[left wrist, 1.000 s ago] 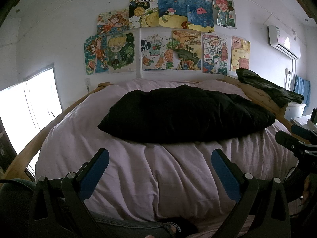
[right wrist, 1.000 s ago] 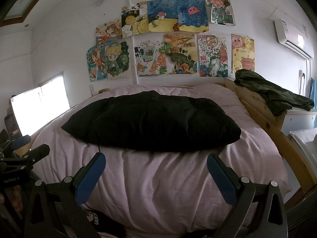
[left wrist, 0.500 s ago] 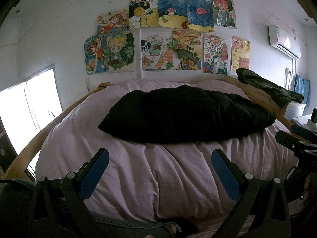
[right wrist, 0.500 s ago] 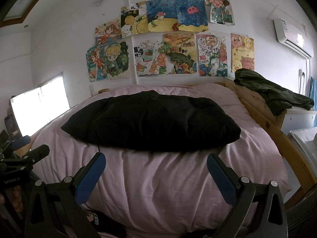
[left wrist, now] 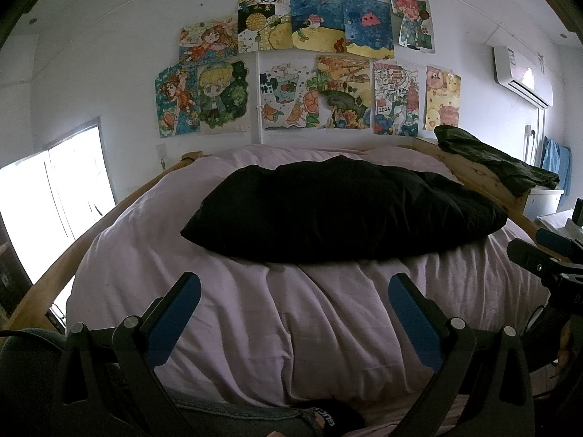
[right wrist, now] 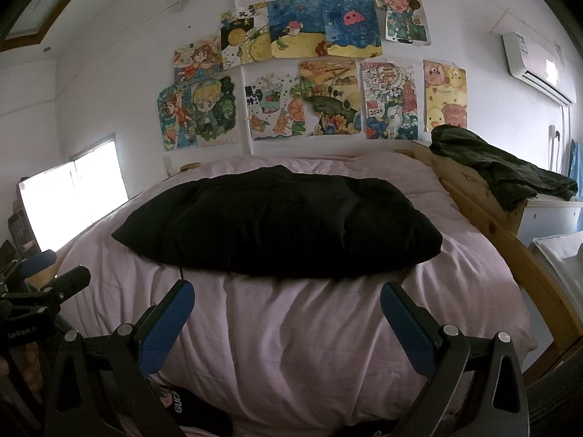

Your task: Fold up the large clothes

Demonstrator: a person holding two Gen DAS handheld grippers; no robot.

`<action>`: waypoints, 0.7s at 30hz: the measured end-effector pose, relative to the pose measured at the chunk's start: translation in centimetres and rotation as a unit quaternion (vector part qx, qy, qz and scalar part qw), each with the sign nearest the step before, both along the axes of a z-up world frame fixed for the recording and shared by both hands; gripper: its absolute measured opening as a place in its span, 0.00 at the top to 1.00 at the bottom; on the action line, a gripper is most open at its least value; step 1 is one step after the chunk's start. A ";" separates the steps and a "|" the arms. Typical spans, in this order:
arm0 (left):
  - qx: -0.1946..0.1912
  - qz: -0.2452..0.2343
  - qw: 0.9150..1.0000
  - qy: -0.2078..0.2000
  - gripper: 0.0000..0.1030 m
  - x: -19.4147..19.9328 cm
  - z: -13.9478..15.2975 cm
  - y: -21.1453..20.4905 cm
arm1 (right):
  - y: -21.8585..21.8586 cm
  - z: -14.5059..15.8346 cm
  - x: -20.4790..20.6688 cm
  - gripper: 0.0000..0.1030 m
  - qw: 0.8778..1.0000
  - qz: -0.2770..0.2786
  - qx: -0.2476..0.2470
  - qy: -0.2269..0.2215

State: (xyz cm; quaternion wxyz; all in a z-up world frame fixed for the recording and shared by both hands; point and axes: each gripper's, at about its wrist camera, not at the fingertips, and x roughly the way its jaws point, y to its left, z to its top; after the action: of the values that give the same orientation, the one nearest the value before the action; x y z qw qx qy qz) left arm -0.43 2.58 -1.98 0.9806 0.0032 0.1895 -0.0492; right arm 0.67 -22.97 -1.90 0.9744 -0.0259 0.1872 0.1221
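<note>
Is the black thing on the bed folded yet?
Not yet. The black garment lies in a lump on the pink bedding, no neat folds visible. Both grippers, left and right, are open and empty, short of it. All the folding is left.

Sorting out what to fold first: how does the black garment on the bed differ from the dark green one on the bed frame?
The black garment lies spread wide across the middle of the pink duvet; the dark green garment is bunched in a crumpled heap on the wooden frame at the right. The black one looks larger and smoother, the green one more wrinkled. Both are dark, and neither gripper touches them.
</note>
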 end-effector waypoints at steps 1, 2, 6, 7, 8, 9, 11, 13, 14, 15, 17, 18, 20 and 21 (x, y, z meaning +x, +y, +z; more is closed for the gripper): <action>0.000 0.000 1.000 0.000 0.02 0.0 0.0 0.0 | 0.0 0.0 0.0 0.00 1.000 0.000 0.000 0.000; 0.000 0.000 1.000 0.000 0.02 0.0 0.0 0.1 | -0.1 0.0 0.0 0.00 1.000 0.000 0.000 0.000; 0.000 -0.001 1.000 0.000 0.02 0.0 0.0 0.0 | 0.1 0.0 0.0 0.00 1.000 0.000 0.000 0.000; 0.001 -0.001 1.000 0.000 0.02 0.0 0.0 0.1 | 0.0 0.0 0.0 0.00 1.000 0.000 0.000 0.000; 0.001 -0.001 1.000 0.000 0.02 0.0 0.0 0.1 | -0.1 0.1 0.0 0.00 1.000 0.000 0.000 0.000; 0.001 -0.001 1.000 0.000 0.02 0.0 0.0 0.1 | 0.0 0.1 0.0 0.00 1.000 -0.001 0.001 0.000; 0.001 -0.001 1.000 0.000 0.02 0.0 -0.1 0.1 | -0.1 0.1 0.0 0.00 1.000 -0.001 0.001 0.000; 0.001 -0.001 1.000 0.000 0.02 0.0 0.0 0.2 | 0.0 0.1 0.0 0.00 1.000 -0.001 0.001 0.001; 0.001 -0.001 1.000 0.000 0.02 0.1 0.0 0.2 | -0.1 0.1 0.0 0.00 1.000 -0.001 0.001 0.001; 0.001 -0.001 1.000 0.000 0.02 0.1 0.0 0.2 | 0.0 0.1 0.0 0.00 1.000 -0.001 0.001 0.001; 0.001 -0.001 1.000 0.000 0.02 0.0 -0.1 0.1 | 0.1 0.1 0.0 0.00 1.000 -0.001 0.001 0.001; 0.001 -0.001 1.000 -0.001 0.02 0.0 -0.1 0.2 | 0.1 0.1 0.0 0.00 1.000 -0.001 0.001 0.001; 0.001 -0.001 1.000 -0.001 0.02 0.1 0.0 0.2 | 0.0 0.1 0.1 0.00 1.000 -0.001 0.001 0.001; 0.002 -0.001 1.000 -0.001 0.02 0.1 -0.1 0.2 | 0.1 0.1 0.0 0.00 1.000 -0.001 0.001 0.001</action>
State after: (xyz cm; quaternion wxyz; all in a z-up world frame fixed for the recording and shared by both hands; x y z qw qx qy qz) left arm -0.38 2.78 -2.04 0.9807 0.0050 0.1889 -0.0503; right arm 0.68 -22.89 -1.79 0.9744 -0.0242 0.1880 0.1211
